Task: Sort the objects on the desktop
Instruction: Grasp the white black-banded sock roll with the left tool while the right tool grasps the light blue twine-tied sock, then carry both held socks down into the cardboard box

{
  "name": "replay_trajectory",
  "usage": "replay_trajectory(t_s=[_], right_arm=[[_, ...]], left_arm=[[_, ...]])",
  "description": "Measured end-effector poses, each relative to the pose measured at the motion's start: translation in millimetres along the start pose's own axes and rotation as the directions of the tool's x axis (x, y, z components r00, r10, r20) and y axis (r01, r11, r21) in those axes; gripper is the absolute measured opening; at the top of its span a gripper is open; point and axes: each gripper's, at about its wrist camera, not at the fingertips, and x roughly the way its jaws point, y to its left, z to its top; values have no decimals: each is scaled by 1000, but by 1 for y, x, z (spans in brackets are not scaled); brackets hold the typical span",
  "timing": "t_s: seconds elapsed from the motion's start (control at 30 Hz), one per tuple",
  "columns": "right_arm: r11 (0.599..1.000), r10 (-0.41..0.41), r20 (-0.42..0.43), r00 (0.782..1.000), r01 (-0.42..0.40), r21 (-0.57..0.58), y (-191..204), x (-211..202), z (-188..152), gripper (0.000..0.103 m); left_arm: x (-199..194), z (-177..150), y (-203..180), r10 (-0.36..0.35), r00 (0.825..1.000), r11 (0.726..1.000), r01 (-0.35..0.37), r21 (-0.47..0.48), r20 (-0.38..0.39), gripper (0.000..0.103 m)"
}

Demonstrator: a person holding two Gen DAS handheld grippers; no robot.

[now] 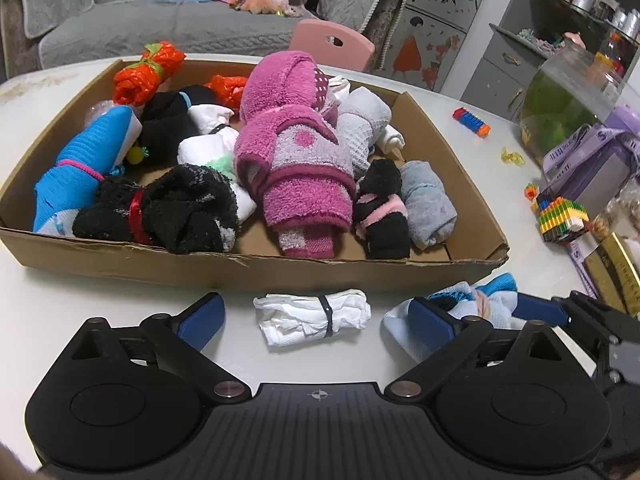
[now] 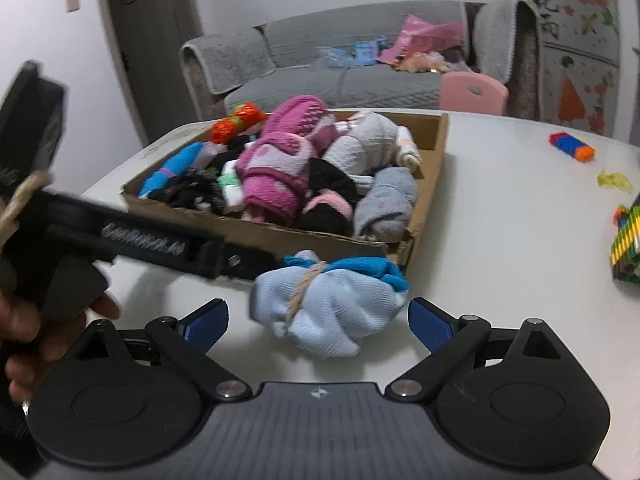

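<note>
- the left gripper point(image 1: 316, 318) has its blue pads spread wide apart, pointing down at the white table point(image 1: 472, 148); a white sock bundle point(image 1: 313, 316) tied with a dark band lies on the table between the pads, and neither pad touches it.
- the right gripper point(image 2: 318, 322) also stands wide open; a pale blue sock bundle point(image 2: 328, 304) tied with twine, with a bright blue cuff at its far end, lies on the table between its pads, and no pad presses on it.
- in the left wrist view the pale blue bundle sits just right of the white one, partly behind the left gripper's right finger point(image 1: 432, 320).
- both bundles lie outside the cardboard tray point(image 1: 256, 270), just in front of its near wall.
- inside the tray: a large pink fleece roll point(image 1: 296, 160) near the middle, a black sock bundle with a red tie point(image 1: 160, 208) at the near left, a bright blue sock point(image 1: 80, 168) along the left wall, an orange bundle point(image 1: 144, 72) at the far left corner, a grey sock roll point(image 1: 428, 204) and a black-and-pink bundle point(image 1: 382, 208) at the near right.
- on the table right of the tray are a small blue-and-orange block piece point(image 1: 471, 122) and a striped block model point(image 1: 562, 216), well apart from the bundles.
- in the right wrist view a hand point(image 2: 24, 320) shows at the left edge, on the black body of the left gripper.
</note>
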Motion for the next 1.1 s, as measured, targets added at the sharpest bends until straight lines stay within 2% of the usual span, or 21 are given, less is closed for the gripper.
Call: replay_trajectory(t_s=[0.17, 0.2, 0.23, 0.27, 0.37, 0.4, 0.8, 1.1], right_arm=[[1000, -7, 0, 1000, 7, 21, -4, 3, -4, 92], [1000, -19, 4, 1000, 19, 11, -2, 3, -4, 89], [1000, -26, 6, 1000, 26, 6, -2, 3, -3, 81], [1000, -29, 7, 1000, 29, 0, -2, 2, -3, 72], [1000, -28, 10, 1000, 28, 5, -2, -3, -5, 67], [1000, -29, 9, 1000, 29, 5, -3, 0, -3, 66], [999, 4, 35, 999, -5, 42, -11, -23, -9, 63], [989, 22, 95, 995, -35, 142, -43, -53, -3, 63]], left_arm=[[-3, -5, 0, 18, 1000, 999, -19, 30, 16, 93], [-4, -6, 0, 26, 999, 999, -27, 42, 21, 89], [-5, -7, -1, 33, 999, 998, -34, 50, 28, 85], [-7, -8, -1, 38, 999, 998, -40, 57, 34, 77], [-10, -9, 1, 10, 999, 998, -12, 59, 37, 58], [-11, -10, 2, 2, 999, 998, -4, 57, 36, 56], [-35, -31, 17, -12, 998, 995, 6, 97, 65, 53], [-91, -43, 44, -12, 994, 986, -5, 166, 106, 53]])
